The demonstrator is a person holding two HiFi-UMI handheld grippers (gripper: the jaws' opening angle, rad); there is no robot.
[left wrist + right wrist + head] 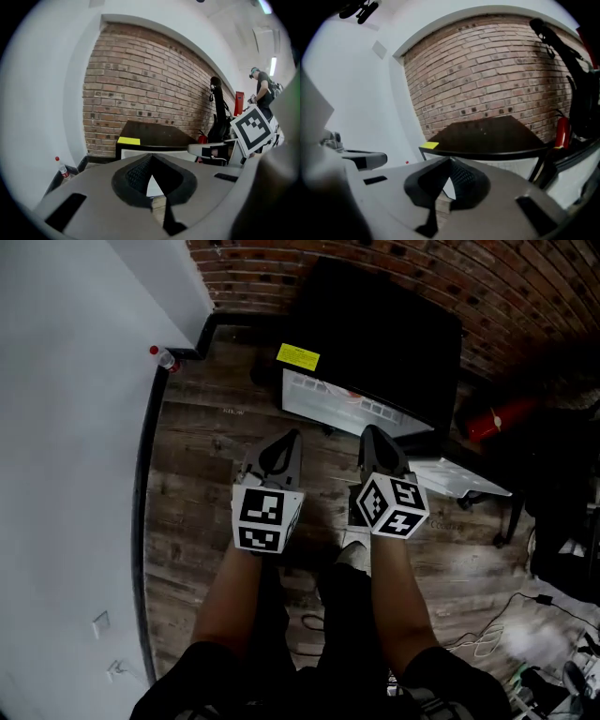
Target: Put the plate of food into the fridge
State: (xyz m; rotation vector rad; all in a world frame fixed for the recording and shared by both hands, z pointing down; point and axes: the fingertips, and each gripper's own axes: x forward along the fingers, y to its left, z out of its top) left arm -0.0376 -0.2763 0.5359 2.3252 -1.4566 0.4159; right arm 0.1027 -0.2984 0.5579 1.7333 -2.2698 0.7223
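Observation:
A small black-topped fridge [375, 334] with a yellow sticker [297, 356] and a pale front stands against the brick wall, straight ahead of me. It also fills the middle of the left gripper view, fridge [150, 136], and of the right gripper view, fridge [487, 136]. My left gripper [291, 437] and right gripper [370, 432] are held side by side over the wooden floor, a short way in front of it. The left gripper [151, 157] and the right gripper [450, 161] each have their jaws closed to a point with nothing between them. No plate of food shows in any view.
A white wall runs along the left, with a red-capped bottle [163, 357] at its foot by the corner. A red fire extinguisher [497, 416] and a white stand [459, 479] sit right of the fridge. Cables [487, 638] lie on the floor at lower right. A person [262, 89] stands far right.

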